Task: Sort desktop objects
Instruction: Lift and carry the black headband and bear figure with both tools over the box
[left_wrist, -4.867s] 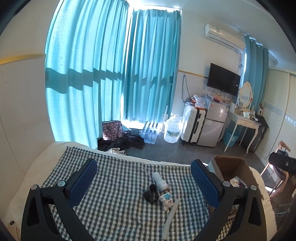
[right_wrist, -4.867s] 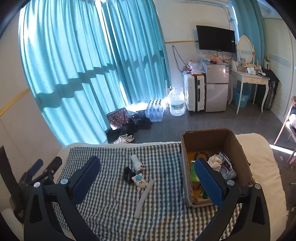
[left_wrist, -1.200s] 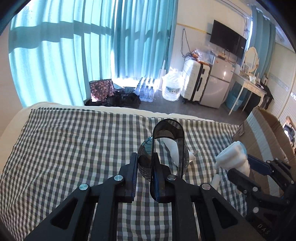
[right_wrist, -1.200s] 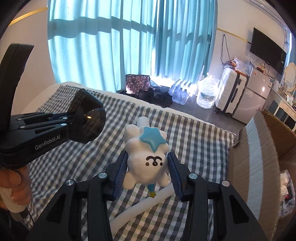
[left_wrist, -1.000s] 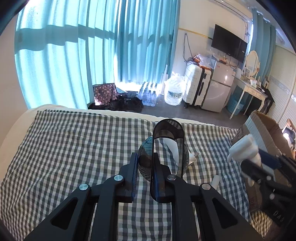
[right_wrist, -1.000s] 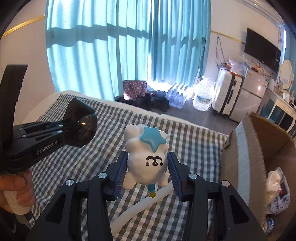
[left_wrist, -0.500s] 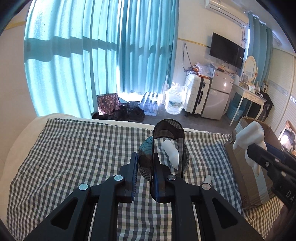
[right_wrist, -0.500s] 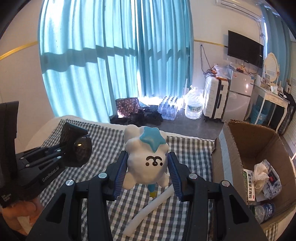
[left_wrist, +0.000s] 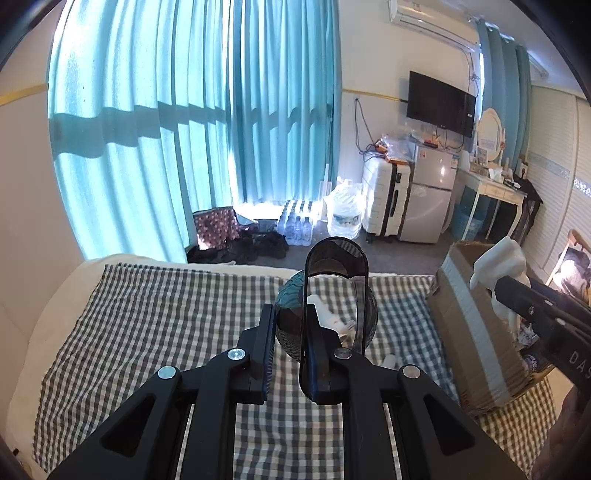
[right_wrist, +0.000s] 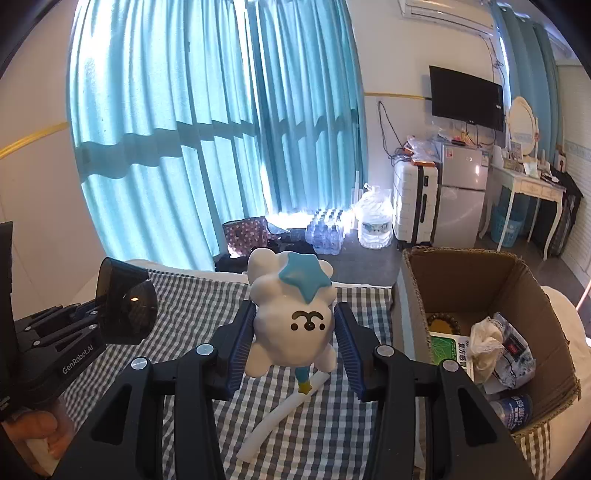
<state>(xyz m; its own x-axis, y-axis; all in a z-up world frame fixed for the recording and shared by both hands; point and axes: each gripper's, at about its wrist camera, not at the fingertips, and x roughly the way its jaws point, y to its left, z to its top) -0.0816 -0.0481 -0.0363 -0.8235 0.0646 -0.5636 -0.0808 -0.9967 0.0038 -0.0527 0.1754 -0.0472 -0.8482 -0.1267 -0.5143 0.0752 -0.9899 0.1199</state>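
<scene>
My left gripper is shut on a dark tinted plastic piece, held up over the checked cloth; the same piece shows at the left of the right wrist view. My right gripper is shut on a white plush toy with a blue star, held in the air left of the open cardboard box. In the left wrist view the toy hangs by the box's near corner. A white tube and a white bottle lie on the cloth.
The box holds a crumpled wrapper, a green packet and a bottle. A hand grips the left tool. Beyond the bed are teal curtains, water bottles, a suitcase and a small fridge.
Both grippers picked their objects off the cloth, then rose and drew back. The right gripper has swung towards the box, whose inside now shows.
</scene>
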